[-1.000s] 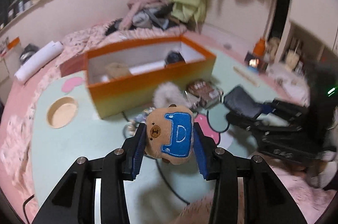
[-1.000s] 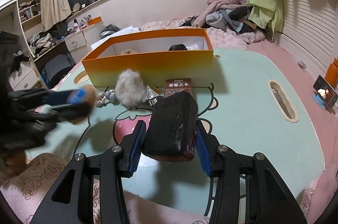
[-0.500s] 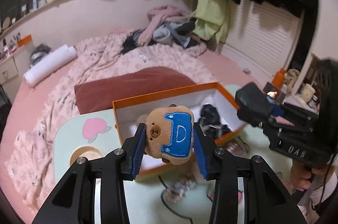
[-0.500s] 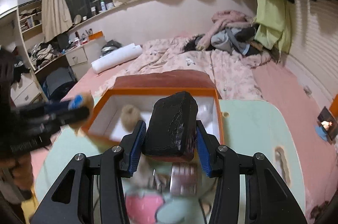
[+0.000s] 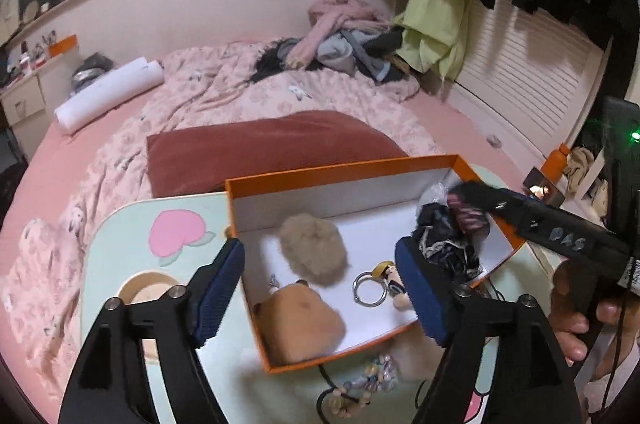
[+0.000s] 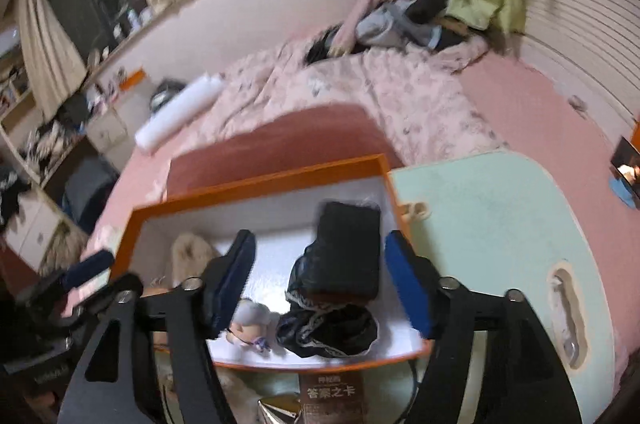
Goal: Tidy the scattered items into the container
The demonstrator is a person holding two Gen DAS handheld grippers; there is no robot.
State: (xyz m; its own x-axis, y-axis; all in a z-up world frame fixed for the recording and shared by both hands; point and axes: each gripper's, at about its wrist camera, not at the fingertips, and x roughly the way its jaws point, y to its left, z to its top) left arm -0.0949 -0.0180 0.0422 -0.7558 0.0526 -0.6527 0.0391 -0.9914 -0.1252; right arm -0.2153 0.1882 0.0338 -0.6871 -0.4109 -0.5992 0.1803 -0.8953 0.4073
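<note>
Both tilt down over the orange box (image 5: 344,165) on the counter (image 6: 496,199). The left hand-held gripper (image 5: 320,288) is spreading above the bear (image 5: 300,324) at its 6 o'clock; the right hand-held gripper (image 6: 320,284) is spreading, the black pouch (image 6: 346,248) loose inside.

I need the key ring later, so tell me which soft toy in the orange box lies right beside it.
The small doll with yellow hair touches the metal ring; the fluffy beige pompom and brown bear lie apart.

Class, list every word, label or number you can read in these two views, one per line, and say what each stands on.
"答案之卡": on the brown card box lying on the table in front of the orange box.
"DAS": handwritten, faint, on the side of the right gripper; reading uncertain.
The smaller line above the card box title is too blurred to read.
</note>
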